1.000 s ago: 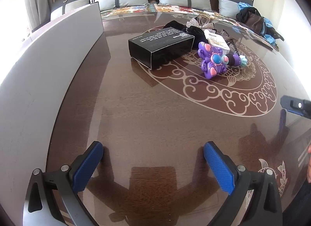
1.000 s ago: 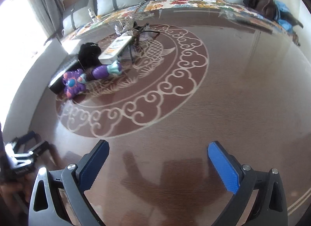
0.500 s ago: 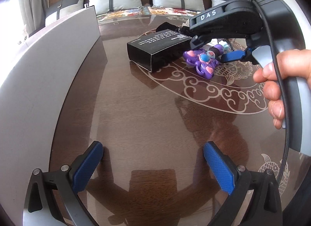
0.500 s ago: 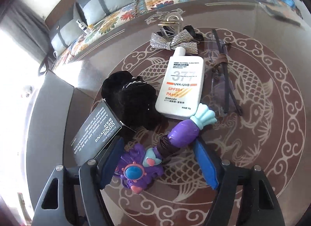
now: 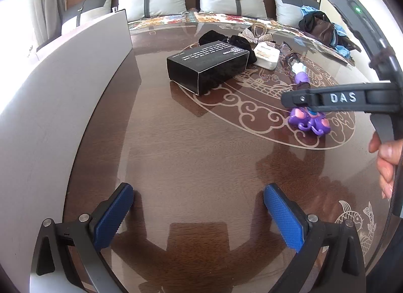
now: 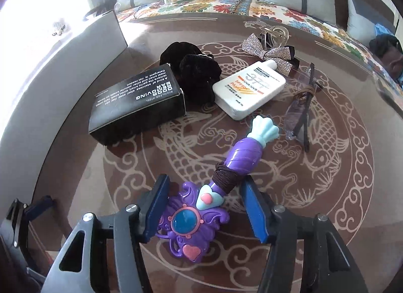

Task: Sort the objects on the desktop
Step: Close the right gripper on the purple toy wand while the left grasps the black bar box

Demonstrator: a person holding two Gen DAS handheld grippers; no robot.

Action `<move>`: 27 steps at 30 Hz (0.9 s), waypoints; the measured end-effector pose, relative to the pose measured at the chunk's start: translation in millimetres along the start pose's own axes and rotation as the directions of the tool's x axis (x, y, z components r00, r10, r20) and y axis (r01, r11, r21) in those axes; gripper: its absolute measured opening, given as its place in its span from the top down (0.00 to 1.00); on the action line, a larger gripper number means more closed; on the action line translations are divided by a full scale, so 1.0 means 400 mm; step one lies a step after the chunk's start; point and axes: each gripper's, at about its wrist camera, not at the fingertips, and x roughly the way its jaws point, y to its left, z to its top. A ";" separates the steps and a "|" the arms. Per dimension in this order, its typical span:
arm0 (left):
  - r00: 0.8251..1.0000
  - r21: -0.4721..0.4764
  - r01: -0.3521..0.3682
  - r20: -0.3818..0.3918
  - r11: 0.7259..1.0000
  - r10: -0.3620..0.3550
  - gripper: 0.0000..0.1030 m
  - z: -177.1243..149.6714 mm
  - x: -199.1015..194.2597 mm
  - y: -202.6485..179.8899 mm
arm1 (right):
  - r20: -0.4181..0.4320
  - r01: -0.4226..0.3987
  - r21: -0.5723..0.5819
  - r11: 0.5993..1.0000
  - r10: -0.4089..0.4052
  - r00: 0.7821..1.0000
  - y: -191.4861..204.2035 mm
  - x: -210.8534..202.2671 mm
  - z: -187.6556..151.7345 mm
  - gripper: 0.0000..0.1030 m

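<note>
Purple toy wand [image 6: 214, 192] lies on the table [image 6: 289, 217], low centre of the right wrist view, between the pads of the right tool [image 6: 204, 207]; jaws closing, contact unclear. Tool tilted steeply down. Left tool [image 5: 199, 215] wide, empty. Person's hand [image 5: 388, 159] cut off at right edge.

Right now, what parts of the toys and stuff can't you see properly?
- Purple toy wand: left wrist view, its middle is hidden behind the right tool's black bar.
- Wand's head: right wrist view, its left side is hidden by a tool finger.
- Bag: right wrist view, cut off by the picture edge.
</note>
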 end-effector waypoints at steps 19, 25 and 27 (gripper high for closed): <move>1.000 -0.010 -0.008 -0.005 1.000 0.008 0.00 0.008 0.004 -0.001 | 0.117 0.059 -0.061 0.996 -0.052 0.992 -0.122 -0.082 -0.215 0.00; 0.999 0.019 -0.031 -0.009 0.999 0.032 0.00 0.154 0.036 0.009 | 0.119 0.059 -0.061 0.996 -0.051 0.992 -0.122 -0.081 -0.215 0.00; 1.000 0.054 -0.012 0.005 0.998 0.011 0.00 0.222 0.056 0.009 | 0.119 0.058 -0.061 0.996 -0.051 0.992 -0.122 -0.082 -0.215 0.00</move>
